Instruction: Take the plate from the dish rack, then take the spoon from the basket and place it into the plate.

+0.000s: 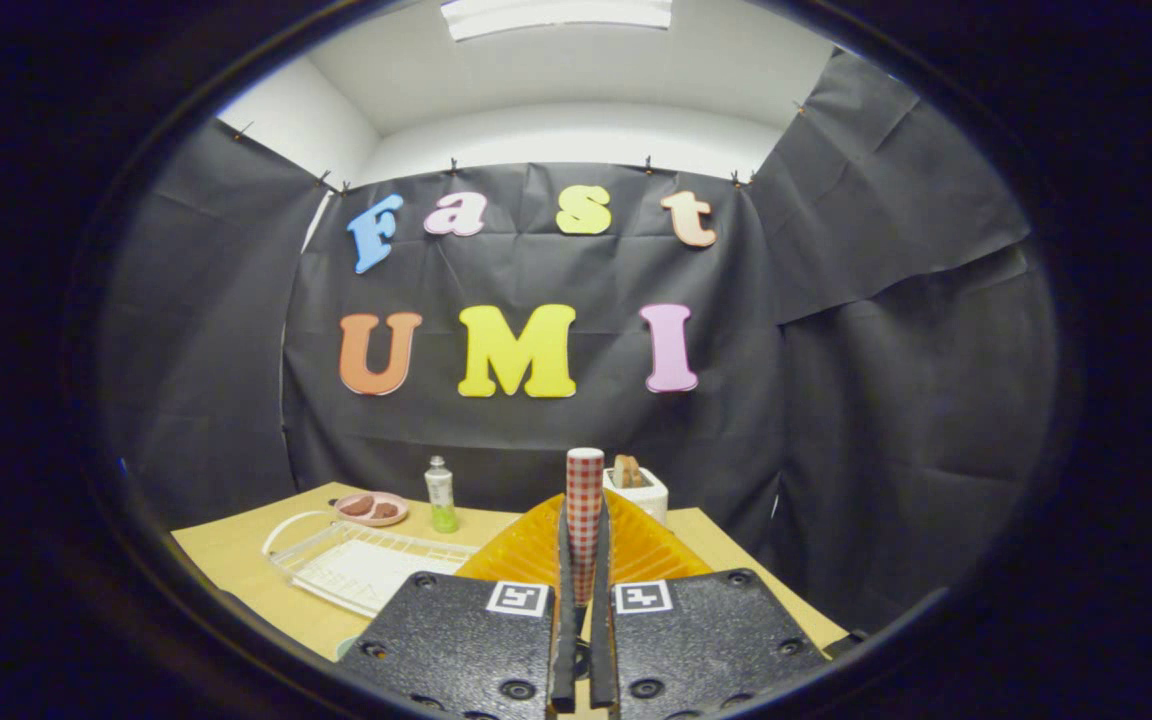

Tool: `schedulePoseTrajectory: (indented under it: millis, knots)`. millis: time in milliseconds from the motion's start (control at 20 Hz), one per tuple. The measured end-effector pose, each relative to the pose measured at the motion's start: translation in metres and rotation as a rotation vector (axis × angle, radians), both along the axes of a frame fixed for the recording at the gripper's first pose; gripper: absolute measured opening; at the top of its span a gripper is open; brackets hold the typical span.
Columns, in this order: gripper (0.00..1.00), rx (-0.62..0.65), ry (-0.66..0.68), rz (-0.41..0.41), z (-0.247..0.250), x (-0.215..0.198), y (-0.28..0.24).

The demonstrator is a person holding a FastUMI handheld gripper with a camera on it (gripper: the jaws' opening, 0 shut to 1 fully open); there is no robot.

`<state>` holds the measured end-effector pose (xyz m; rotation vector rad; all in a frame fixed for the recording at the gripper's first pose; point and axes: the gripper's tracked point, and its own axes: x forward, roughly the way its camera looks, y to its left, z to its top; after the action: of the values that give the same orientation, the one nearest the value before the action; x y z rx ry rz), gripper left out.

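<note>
Gripper view: your fingers (584,585) are nearly pressed together, pinching the handle of the spoon (584,510) w/ a red-and-white checkered pattern, which stands upright between them; its bowl end is hidden, can't tell more. Just beyond the fingers is the orange ribbed plate (636,550), spreading to both sides of the spoon handle; can't tell if it rests flat on the tabletop (236,560). Toward the tabletop's left edge lies the white wire dish rack (356,565). Near the far edge, behind the rack, sits a small pink dish (372,508) w/ brownish pieces on it, and beside that a small bottle (441,495) w/ green liquid. At the far edge behind the plate stands the white basket (641,490) w/ a brownish item poking up.
</note>
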<state>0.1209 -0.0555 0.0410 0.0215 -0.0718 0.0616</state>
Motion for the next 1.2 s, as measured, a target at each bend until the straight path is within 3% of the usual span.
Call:
schedulePoseTrajectory:
  millis: [600, 950, 1200]
  knots:
    - [0.11, 0.002, 0.075, 0.108, -0.073, -0.03, 0.144]
    - [0.11, -0.013, 0.181, 0.116, -0.149, -0.017, 0.183]
    - [0.12, -0.023, 0.183, 0.122, -0.167, -0.022, 0.193]
